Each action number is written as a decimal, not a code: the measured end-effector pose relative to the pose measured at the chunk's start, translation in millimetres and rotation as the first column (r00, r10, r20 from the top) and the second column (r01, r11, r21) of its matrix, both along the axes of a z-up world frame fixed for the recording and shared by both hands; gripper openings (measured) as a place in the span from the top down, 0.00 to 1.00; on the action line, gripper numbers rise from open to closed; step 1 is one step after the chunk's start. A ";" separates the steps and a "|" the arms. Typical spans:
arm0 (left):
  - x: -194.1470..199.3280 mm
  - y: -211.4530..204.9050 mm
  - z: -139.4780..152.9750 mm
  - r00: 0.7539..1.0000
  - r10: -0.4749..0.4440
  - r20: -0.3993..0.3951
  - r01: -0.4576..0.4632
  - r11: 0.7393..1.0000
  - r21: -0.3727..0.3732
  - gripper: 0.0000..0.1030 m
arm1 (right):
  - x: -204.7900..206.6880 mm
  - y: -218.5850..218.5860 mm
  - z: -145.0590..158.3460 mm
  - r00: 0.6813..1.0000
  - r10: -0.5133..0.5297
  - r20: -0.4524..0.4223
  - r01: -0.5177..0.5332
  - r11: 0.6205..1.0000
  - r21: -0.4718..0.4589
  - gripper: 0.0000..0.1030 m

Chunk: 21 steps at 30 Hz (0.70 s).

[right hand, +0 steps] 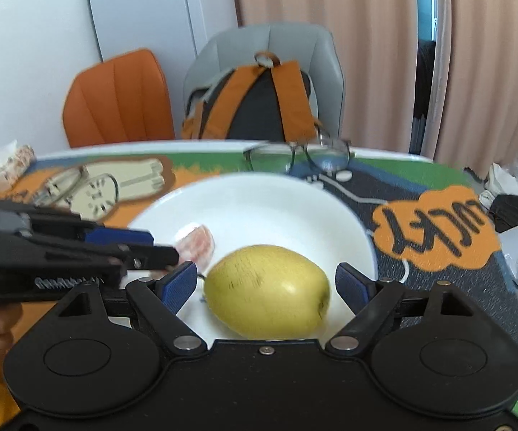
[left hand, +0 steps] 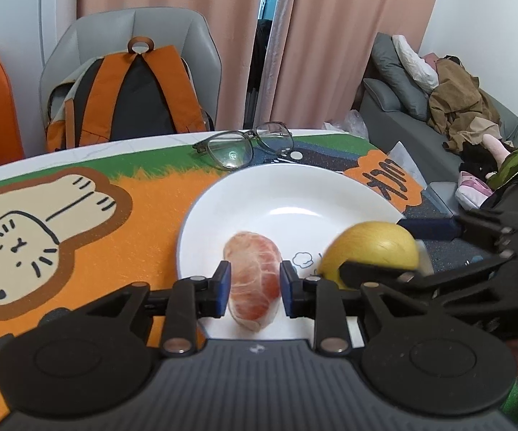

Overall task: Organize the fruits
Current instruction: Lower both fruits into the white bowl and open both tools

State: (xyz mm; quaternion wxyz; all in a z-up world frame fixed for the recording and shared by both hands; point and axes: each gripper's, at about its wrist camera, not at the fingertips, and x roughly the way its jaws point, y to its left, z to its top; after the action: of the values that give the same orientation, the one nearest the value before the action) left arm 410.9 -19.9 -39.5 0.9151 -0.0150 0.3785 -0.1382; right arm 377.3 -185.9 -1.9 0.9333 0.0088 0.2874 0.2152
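The left gripper [left hand: 255,283] has its blue pads at either side of a peeled pink citrus segment [left hand: 253,280] lying near the white plate's [left hand: 295,194] near edge, with no clear gap (whether they press, I cannot tell). The right gripper [right hand: 268,283] stands wide around a yellow fruit [right hand: 268,291], pads clear of it, on the same plate.

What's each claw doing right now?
Left claw: closed on the peeled citrus segment.
Right claw: open, straddling the yellow fruit, pads not touching it.
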 end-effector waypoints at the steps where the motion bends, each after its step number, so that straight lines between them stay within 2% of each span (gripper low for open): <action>1: -1.4 1.0 1.5 1.000 -0.002 0.001 0.002 1.000 -0.004 0.72 | -2.2 -1.6 3.9 1.000 0.006 0.003 -0.006 1.000 0.004 0.16; 2: -2.8 2.0 2.9 1.000 -0.003 0.000 0.003 1.000 -0.008 0.71 | -4.6 -3.5 7.4 1.000 0.010 0.008 -0.010 1.000 0.008 0.11; 5: -10.6 6.2 9.8 1.000 -0.015 0.011 0.015 1.000 -0.023 0.60 | -12.1 -8.5 15.2 1.000 0.017 0.025 -0.017 1.000 0.013 0.02; 7: -18.1 8.5 15.5 0.999 -0.016 0.028 0.016 1.000 -0.024 0.41 | -18.3 -12.1 18.9 0.999 0.013 0.037 -0.014 1.000 0.022 0.00; 10: -31.7 14.0 24.0 0.999 -0.010 0.046 0.012 0.999 -0.033 0.20 | -28.5 -18.7 23.2 0.999 0.016 0.038 -0.019 0.998 0.055 0.00; 16: -65.7 26.2 37.6 0.997 -0.036 0.068 0.040 0.998 -0.051 0.13 | -53.2 -30.9 29.6 1.000 0.014 -0.022 -0.010 0.986 0.165 0.00; 21: -93.1 35.4 45.3 0.996 -0.045 0.080 0.048 0.998 -0.048 0.10 | -81.2 -30.9 31.9 0.999 0.032 0.003 -0.032 0.989 0.147 0.00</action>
State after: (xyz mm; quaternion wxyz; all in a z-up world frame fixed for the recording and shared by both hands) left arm 317.8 15.5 5.8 0.9252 -0.0234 0.3387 -0.1693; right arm 296.1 -216.8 30.0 0.9266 0.0730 0.2706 0.2507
